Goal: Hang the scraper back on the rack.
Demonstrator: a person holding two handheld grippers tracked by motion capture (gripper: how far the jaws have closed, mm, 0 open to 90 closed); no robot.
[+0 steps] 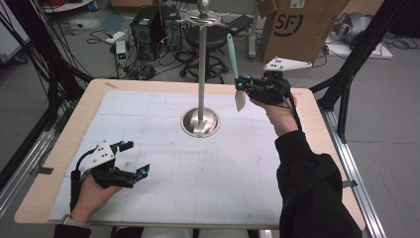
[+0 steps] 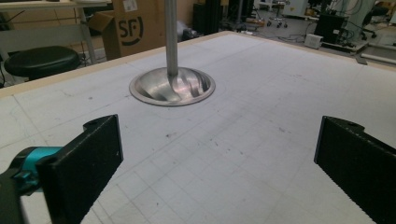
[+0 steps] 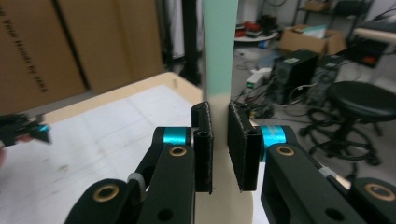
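Observation:
My right gripper [image 1: 241,86] is raised above the table's far right, to the right of the steel pole, and is shut on a spatula [image 1: 234,69] held upright, mint-green handle up, cream blade [image 1: 240,100] hanging below. In the right gripper view the pads [image 3: 244,144] clamp the spatula [image 3: 219,51] where green meets cream. A steel stand [image 1: 200,121] with a tall pole and a hooked top [image 1: 202,19] rises from the table's middle. My left gripper [image 1: 136,158] rests low at the near left, open and holding nothing; its jaws frame the stand's base [image 2: 172,86].
A white gridded mat [image 1: 173,168] covers the wooden table [image 1: 307,106]. Beyond the far edge stand a black stool [image 1: 210,42], computer cases [image 1: 148,25] and a cardboard box [image 1: 297,22]. Black frame struts [image 1: 346,84] stand at the right.

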